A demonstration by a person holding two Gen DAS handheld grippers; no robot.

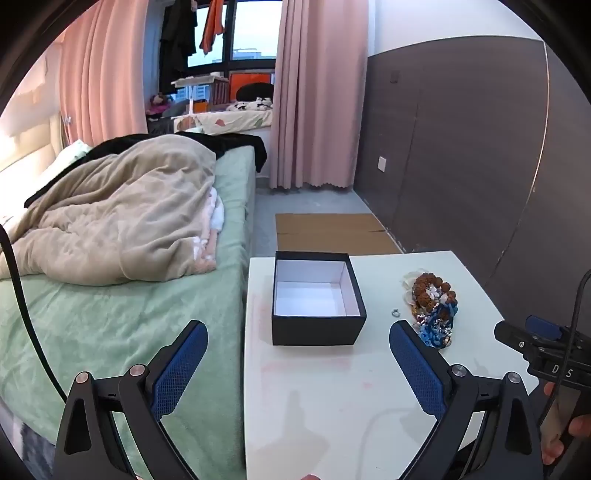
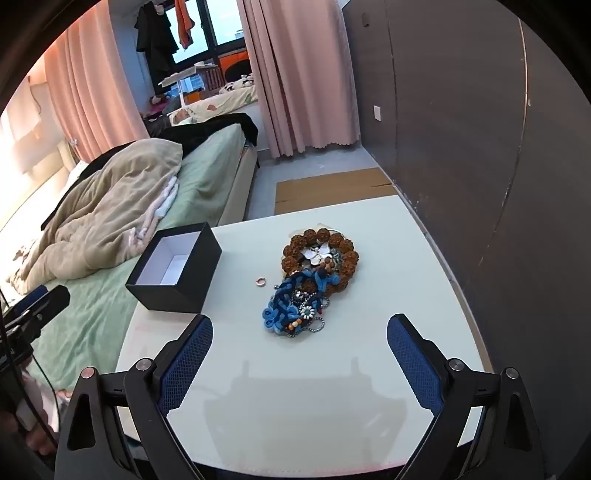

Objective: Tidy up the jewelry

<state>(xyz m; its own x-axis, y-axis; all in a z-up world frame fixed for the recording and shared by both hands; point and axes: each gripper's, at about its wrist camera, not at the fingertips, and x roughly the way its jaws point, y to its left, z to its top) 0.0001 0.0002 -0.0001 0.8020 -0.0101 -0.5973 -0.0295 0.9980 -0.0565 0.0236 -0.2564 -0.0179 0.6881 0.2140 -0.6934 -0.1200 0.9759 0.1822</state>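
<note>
Bedroom surroundings beyond the white table (image 2: pixel 332 406).
A bed (image 1: pixel 110 325) with a green sheet adjoins the table's left edge and bears a rumpled beige blanket (image 1: pixel 122 210) and a dark garment (image 1: pixel 236 142). Flattened cardboard (image 1: pixel 332 232) lies on the floor past the table's far edge. Pink curtains (image 1: pixel 310 92) flank a window (image 1: pixel 240 33); dark wall panels (image 1: pixel 461 147) stand right.

left hand-held gripper (image 1: pixel 298 347) agape, right hand-held gripper (image 2: pixel 300 341) agape

Daylight from the window (image 1: pixel 236 33), glare at left, sharp focus, fisheye-curved edges.
</note>
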